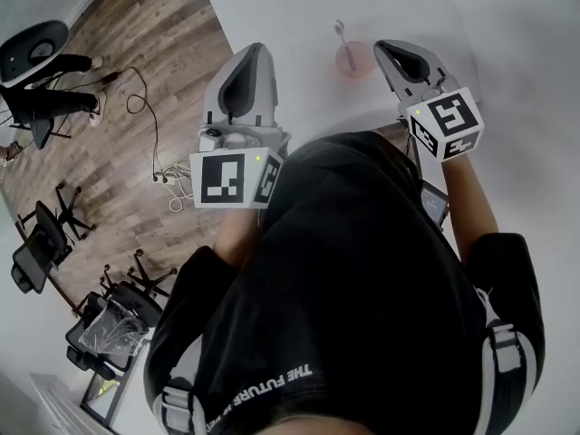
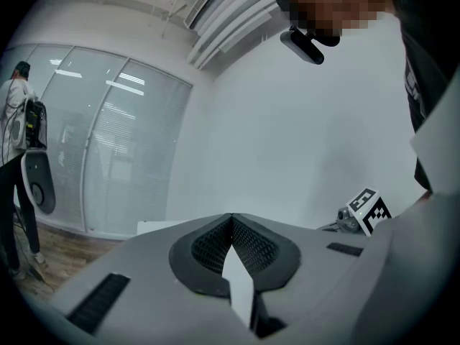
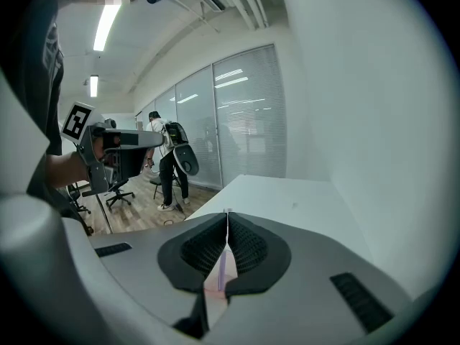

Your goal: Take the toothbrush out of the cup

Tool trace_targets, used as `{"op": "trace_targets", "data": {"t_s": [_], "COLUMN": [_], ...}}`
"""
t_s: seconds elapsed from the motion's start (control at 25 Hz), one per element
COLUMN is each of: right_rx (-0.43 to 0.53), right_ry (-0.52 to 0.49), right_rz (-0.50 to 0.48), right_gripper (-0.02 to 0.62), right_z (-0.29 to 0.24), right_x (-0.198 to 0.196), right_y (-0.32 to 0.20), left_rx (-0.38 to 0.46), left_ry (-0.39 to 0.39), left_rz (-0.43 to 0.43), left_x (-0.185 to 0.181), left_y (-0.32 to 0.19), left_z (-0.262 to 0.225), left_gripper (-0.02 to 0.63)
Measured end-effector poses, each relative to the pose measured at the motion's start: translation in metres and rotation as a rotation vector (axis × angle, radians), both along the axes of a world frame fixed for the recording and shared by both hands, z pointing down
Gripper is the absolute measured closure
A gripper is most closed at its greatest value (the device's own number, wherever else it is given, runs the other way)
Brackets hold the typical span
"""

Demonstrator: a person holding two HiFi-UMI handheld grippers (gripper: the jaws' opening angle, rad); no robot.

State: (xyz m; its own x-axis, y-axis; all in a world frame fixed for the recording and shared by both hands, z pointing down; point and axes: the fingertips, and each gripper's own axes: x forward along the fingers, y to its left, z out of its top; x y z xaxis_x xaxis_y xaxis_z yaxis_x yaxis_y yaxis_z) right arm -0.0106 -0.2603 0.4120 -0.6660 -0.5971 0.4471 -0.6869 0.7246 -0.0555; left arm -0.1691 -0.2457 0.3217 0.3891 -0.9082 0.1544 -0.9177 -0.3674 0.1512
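- Toothbrush [image 1: 340, 31] stands in the pink cup [image 1: 353, 62] on the white counter [image 1: 299, 16].
- My right claw [image 1: 382, 47] hangs just beside the cup, clenched and empty.
- My left claw [image 1: 256, 49] is clenched too, farther off.

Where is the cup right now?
Head view: the pink cup, holding the toothbrush, stands on the white table, just left of the right gripper.

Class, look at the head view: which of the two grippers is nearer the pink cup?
The right gripper; its tip is just beside the pink cup, while the left gripper is farther off.
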Motion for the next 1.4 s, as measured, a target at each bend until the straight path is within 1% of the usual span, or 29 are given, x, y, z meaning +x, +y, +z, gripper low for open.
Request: {"op": "trace_targets", "data": {"t_s": [0.24, 0.48, 0.68, 0.96, 1.4], "right_rx": [-0.011, -0.026, -0.029, -0.047, -0.072], "right_ry": [0.053, 0.073, 0.072, 0.08, 0.097], "right_rz": [0.005, -0.004, 0.003, -0.024, -0.022], "right_gripper": [0.578, 0.577, 0.577, 0.575, 0.554], "right_z": [0.019, 0.029, 0.035, 0.042, 0.055], "right_x": [-0.007, -0.006, -0.005, -0.012, -0.017], "right_y": [0.006, 0.009, 0.01, 0.01, 0.006], "left_rx": [-0.003, 0.004, 0.008, 0.005, 0.002], "left_ry": [0.012, 0.018, 0.018, 0.02, 0.025], "left_rz": [0.018, 0.033, 0.038, 0.03, 0.03], "left_x": [-0.008, -0.005, -0.003, -0.007, -0.01], "left_y": [0.0, -0.005, -0.004, -0.006, -0.006], "left_z": [0.005, 0.004, 0.006, 0.008, 0.004], "left_gripper": [0.586, 0.586, 0.586, 0.586, 0.586]}}
